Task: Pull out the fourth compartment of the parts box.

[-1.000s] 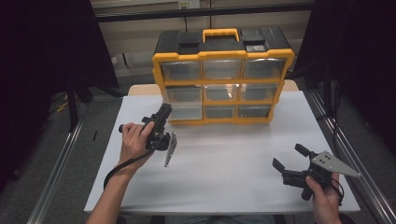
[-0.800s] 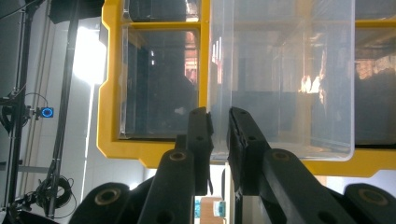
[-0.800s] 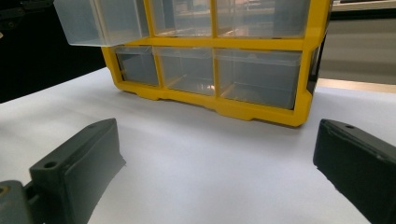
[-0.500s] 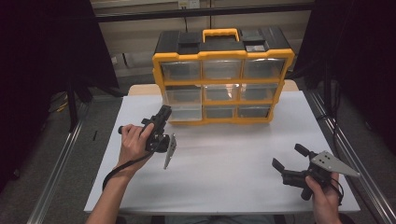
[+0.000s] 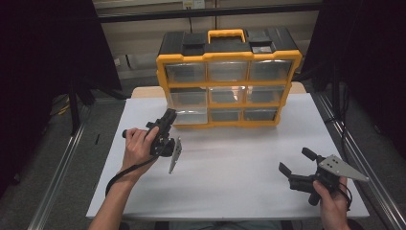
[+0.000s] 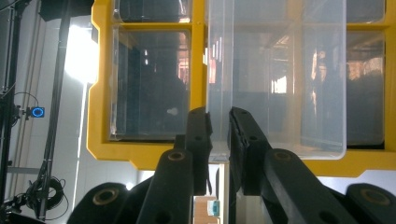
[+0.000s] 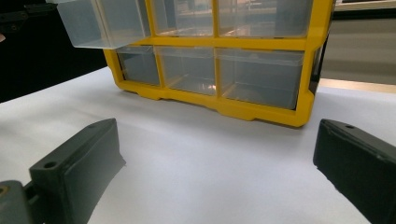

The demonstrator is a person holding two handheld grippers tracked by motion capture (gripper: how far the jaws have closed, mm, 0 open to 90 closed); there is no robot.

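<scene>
Between the left gripper's (image 6: 218, 126) fingers (image 6: 198, 140), the clear drawer's (image 6: 275, 74) gripped edge is hidden, its top cut off.

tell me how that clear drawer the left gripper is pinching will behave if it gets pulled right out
The clear drawer looks thin-walled and empty, so probably light and a little flexible. The left gripper pinches only its front edge, so it may tilt or slip on the smooth plastic once free.

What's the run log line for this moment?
left gripper: shut on bottom-left drawer | drawer: partly out | right gripper: open, idle | organizer: upright
</scene>
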